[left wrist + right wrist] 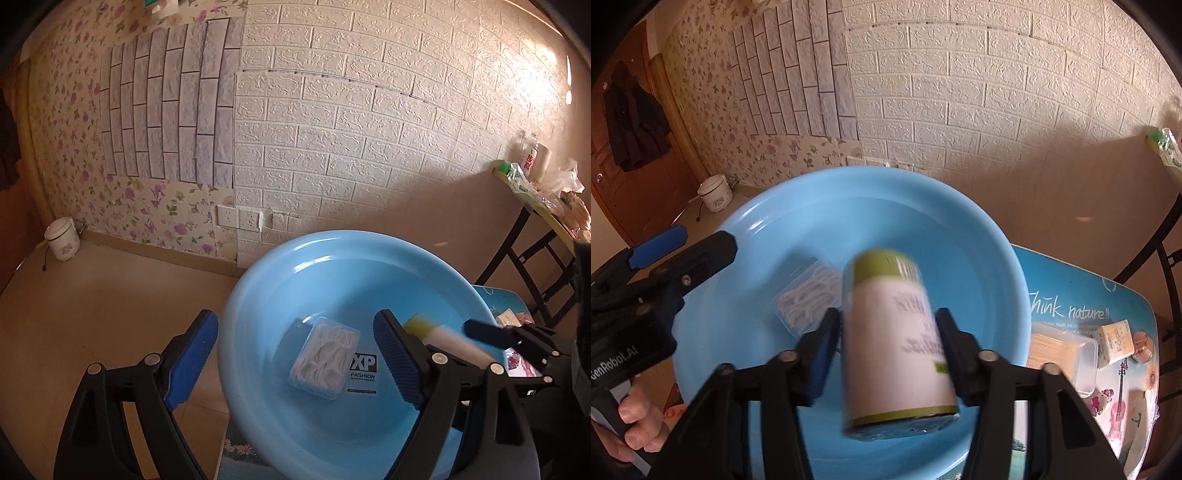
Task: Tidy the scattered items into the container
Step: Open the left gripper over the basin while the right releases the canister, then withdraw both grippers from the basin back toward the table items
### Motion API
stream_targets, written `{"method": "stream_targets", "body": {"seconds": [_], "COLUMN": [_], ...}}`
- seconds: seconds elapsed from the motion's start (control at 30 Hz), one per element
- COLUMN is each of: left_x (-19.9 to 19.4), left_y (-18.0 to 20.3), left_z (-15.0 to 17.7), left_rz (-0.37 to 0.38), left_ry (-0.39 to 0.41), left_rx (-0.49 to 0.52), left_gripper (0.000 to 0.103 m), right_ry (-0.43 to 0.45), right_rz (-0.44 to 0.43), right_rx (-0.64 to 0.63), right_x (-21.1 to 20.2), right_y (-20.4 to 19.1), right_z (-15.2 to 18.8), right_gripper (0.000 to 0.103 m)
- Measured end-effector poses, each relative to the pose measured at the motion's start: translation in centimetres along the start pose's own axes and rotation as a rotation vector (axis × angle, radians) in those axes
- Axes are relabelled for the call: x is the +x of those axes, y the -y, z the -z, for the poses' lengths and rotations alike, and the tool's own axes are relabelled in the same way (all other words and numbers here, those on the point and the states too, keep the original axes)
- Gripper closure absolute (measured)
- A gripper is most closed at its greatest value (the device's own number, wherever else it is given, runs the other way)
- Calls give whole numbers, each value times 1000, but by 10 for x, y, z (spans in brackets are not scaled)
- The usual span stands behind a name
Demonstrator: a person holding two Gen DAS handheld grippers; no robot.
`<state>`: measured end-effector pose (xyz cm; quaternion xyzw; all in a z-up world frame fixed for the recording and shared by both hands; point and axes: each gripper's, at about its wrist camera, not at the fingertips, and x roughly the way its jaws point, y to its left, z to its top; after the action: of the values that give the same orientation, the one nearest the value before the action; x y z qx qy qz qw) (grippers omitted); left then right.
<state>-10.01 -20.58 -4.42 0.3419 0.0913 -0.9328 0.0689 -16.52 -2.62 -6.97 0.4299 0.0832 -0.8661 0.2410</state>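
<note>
While right claw clamps canister over blue basin, long axis pointing forward along fingers, release drops it beside floss-pick box. Left claw apart, empty.

Light-blue basin; white canister, olive-green bands; black tongs, blue pads; floral wallpaper.

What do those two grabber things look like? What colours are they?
Each hand-held gripper is black plastic with two angular fingers, silver round bolts at the joints and ribbed blue pads on the inner faces. The left hand-held gripper shows them best; the right hand-held gripper matches. The left one's black handle carries white lettering, and bare fingers wrap around it.
</note>
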Motion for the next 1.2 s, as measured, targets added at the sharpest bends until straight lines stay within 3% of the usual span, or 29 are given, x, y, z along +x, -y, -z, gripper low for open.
{"method": "stream_targets", "body": {"seconds": [0.07,0.1,0.4,0.5,0.67,0.83,1.03,1.13,1.17,1.2], "left_x": [-2,-3,-16,-25,-42,-48,-60,-73,-76,-80], "left_y": [-2,-3,1,2,3,13,29,37,39,41], "left_z": [-2,-4,-11,-13,-14,-16,-18,-16,-16,-15], "left_rz": [-3,-4,6,0,2,-5,0,1,4,4], "left_ry": [4,6,24,41,70,58,39,49,51,54], "left_rx": [-6,-15,-28,-44,-75,-64,-38,-28,-27,-27], "left_gripper": [16,16,10,0,0,0,0,0,0,0], "right_ry": [41,60,104,117,110,123,134,157,167,178], "right_rz": [-7,-12,-12,12,-24,20,-12,7,14,15], "right_rx": [-19,-30,-18,24,140,114,94,88,89,87], "right_x": [-8,-13,-30,-34,-46,-60,-85,-102,-107,-113], "right_y": [-2,-4,-5,-3,16,17,13,10,10,10], "right_z": [0,0,-1,-1,14,22,25,28,29,31], "right_gripper": [19,18,18,18,17,17,17,8,0,0]}}
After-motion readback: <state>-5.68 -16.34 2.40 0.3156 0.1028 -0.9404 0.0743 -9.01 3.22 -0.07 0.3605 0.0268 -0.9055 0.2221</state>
